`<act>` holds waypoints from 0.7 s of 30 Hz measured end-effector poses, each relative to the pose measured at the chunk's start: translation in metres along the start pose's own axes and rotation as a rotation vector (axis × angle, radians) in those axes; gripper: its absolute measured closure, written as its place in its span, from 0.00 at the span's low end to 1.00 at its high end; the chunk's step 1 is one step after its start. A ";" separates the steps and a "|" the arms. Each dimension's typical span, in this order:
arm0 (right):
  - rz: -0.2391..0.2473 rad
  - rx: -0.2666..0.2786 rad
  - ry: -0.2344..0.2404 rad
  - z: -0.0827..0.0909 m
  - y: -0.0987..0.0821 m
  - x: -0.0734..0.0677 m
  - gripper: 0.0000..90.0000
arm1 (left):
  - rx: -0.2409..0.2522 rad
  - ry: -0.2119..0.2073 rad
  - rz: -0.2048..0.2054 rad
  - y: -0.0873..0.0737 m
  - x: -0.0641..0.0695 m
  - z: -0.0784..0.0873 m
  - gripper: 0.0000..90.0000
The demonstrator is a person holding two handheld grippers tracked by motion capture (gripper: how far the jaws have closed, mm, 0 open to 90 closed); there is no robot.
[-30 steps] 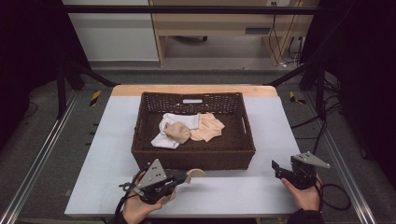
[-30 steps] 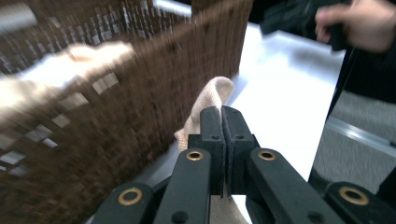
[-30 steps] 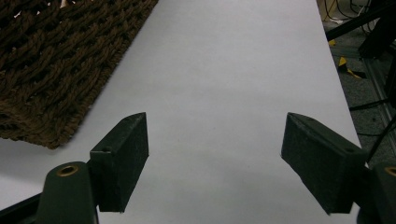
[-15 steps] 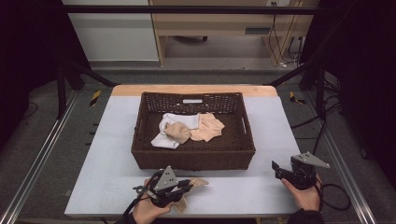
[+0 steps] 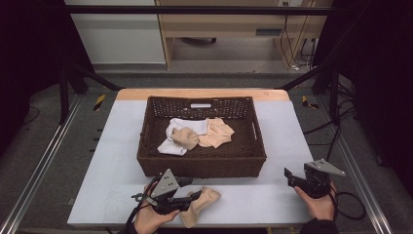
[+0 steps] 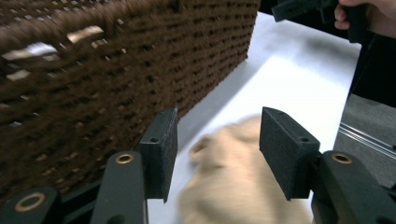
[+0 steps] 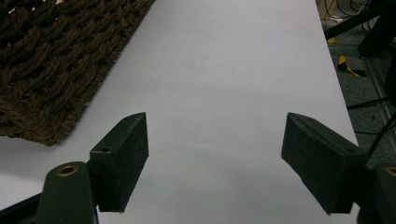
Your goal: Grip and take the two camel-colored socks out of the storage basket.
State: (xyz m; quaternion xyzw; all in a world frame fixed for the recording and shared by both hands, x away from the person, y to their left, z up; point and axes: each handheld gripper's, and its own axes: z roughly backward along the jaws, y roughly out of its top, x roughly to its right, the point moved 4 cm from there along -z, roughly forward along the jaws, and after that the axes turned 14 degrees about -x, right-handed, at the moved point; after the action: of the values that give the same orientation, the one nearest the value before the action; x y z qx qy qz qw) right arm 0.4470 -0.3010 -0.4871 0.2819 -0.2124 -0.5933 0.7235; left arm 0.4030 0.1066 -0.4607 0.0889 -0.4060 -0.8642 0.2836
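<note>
The left gripper [image 5: 197,195] sits at the near edge of the table [image 5: 122,146], in front of the basket [image 5: 202,165]. Its jaws have just been opening and now stand spread, with the beige sock [image 6: 233,186] lying loose between them on the table, pads clear of it. The right gripper [image 5: 288,176] hovers over bare table, well apart, jaws spread wide and empty.

I see a beige sock [image 5: 200,204] on the pale grey table [image 5: 272,204], beside a dark brown woven basket [image 5: 202,165].
</note>
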 end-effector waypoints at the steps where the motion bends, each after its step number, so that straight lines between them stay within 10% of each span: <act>1: -0.001 0.000 -0.001 0.000 0.000 0.000 0.26 | 0.004 0.006 -0.001 0.001 0.000 0.002 0.52; 21: -0.006 0.000 -0.002 0.000 0.001 0.000 0.26 | 0.163 0.163 0.085 0.036 -0.040 0.068 0.52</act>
State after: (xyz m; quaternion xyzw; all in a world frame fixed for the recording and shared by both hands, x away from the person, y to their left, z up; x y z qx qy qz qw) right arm 0.4476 -0.3006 -0.4870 0.2817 -0.2123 -0.5957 0.7216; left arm 0.4247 0.1547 -0.3917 0.1641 -0.4538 -0.8055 0.3440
